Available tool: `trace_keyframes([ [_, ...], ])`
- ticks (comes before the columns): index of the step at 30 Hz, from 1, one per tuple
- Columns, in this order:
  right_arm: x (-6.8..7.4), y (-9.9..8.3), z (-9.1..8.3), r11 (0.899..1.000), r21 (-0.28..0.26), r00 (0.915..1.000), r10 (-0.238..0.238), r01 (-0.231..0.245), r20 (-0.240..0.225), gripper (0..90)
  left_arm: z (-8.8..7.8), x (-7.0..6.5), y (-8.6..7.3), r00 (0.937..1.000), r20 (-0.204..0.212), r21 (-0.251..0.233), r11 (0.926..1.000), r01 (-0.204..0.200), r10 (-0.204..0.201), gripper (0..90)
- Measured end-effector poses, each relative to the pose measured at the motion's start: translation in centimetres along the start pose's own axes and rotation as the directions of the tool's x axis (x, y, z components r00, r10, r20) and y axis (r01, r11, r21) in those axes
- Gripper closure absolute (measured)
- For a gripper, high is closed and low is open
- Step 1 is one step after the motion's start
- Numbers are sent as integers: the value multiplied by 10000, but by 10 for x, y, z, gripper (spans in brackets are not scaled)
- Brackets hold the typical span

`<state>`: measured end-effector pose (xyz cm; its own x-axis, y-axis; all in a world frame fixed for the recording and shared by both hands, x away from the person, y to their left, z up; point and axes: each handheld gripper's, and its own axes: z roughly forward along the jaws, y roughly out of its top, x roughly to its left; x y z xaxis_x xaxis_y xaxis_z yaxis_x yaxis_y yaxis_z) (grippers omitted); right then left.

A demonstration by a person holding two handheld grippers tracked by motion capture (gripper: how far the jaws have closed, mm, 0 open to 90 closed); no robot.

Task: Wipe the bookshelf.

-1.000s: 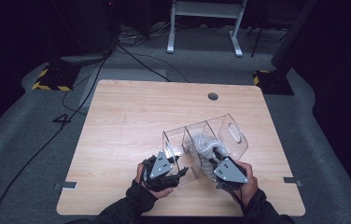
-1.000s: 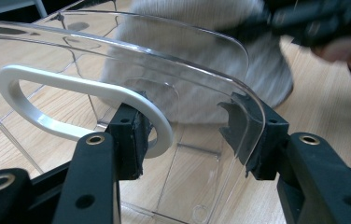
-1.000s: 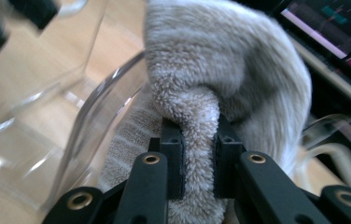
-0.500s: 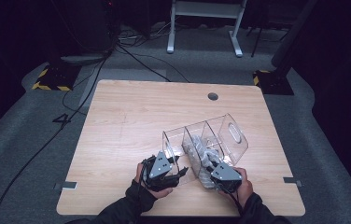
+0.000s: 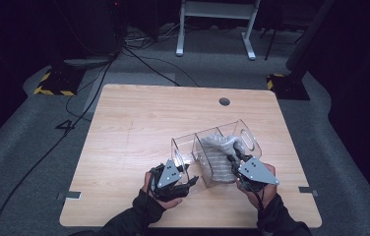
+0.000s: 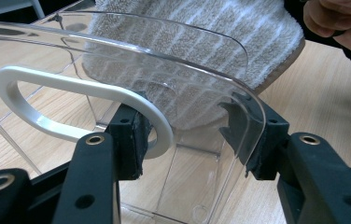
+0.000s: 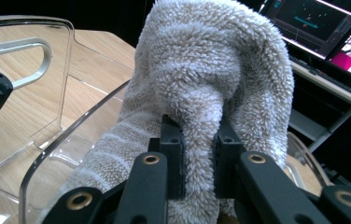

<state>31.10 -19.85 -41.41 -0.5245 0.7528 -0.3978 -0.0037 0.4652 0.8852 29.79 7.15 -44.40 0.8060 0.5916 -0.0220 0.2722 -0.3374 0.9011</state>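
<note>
A clear plastic bin (image 5: pixel 244 132) with dividers and a white handle ring (image 6: pixel 47 93) lies on the wooden table (image 5: pixel 138 123). My left gripper (image 5: pixel 188 179) is shut on the bin's near end wall (image 6: pixel 164 79), one pad in the handle opening and the other on the wall's edge. A grey striped towel (image 5: pixel 217 157) hangs half out of the middle compartment. My right gripper (image 5: pixel 232 160) is shut on a fold of the towel (image 7: pixel 211 70), holding it up above the bin's rim (image 7: pixel 47 93). The towel (image 6: pixel 201 42) drapes behind the clear wall, seen past the left gripper (image 6: pixel 187 135).
A round cable hole (image 5: pixel 224 102) sits near the table's far edge. Cables and a white stand (image 5: pixel 217 29) are on the floor beyond. Lit monitors (image 7: pixel 332 28) show in the right gripper view. The table's left half is bare wood.
My right gripper has risen and shifted right with the towel, drawing more of it out of the bin. The left gripper and the bin have stayed put.
</note>
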Motion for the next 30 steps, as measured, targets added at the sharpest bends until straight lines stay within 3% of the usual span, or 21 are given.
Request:
trace_keyframes([
  [4,8,-11,4,9987,433,9988,-249,268,-423,789,0,0,-1,10000,0,-35,10000,-50,50,494],
  [7,19,-26,11,9899,1166,9931,-696,804,-939,789,0,0,-1,10000,-2,-26,10000,-61,61,494],
  [9,23,-35,14,9851,1460,9895,-733,913,-1242,789,0,0,0,10000,-15,-23,10000,-63,63,494],
  [12,27,-48,19,9755,2132,9844,-165,542,-1749,789,0,0,0,10000,-11,-17,10000,-73,73,495],
  [16,31,-62,23,9633,2644,9767,127,455,-2142,788,0,0,0,10000,12,-8,10000,-86,86,494],
  [20,30,-61,24,9630,2666,9759,197,400,-2174,788,0,1,0,10000,11,-15,10000,-80,80,494],
  [21,27,-55,23,9709,2381,9794,212,277,-2006,788,1,1,0,10000,-4,3,10000,-96,97,494],
  [23,26,-52,23,9737,2263,9815,190,251,-1907,788,1,1,0,10000,-7,6,10000,-98,98,494],
  [25,21,-35,19,9844,1755,9868,182,104,-1608,788,1,0,0,10000,-14,-3,10000,-93,93,494],
  [28,11,-16,17,9898,1394,9903,494,-311,-1296,788,1,0,0,10000,-12,-9,10000,-93,93,494],
  [30,5,-7,18,9914,1274,9943,437,-311,-973,788,1,0,0,10000,-19,-13,10000,-86,86,494],
])
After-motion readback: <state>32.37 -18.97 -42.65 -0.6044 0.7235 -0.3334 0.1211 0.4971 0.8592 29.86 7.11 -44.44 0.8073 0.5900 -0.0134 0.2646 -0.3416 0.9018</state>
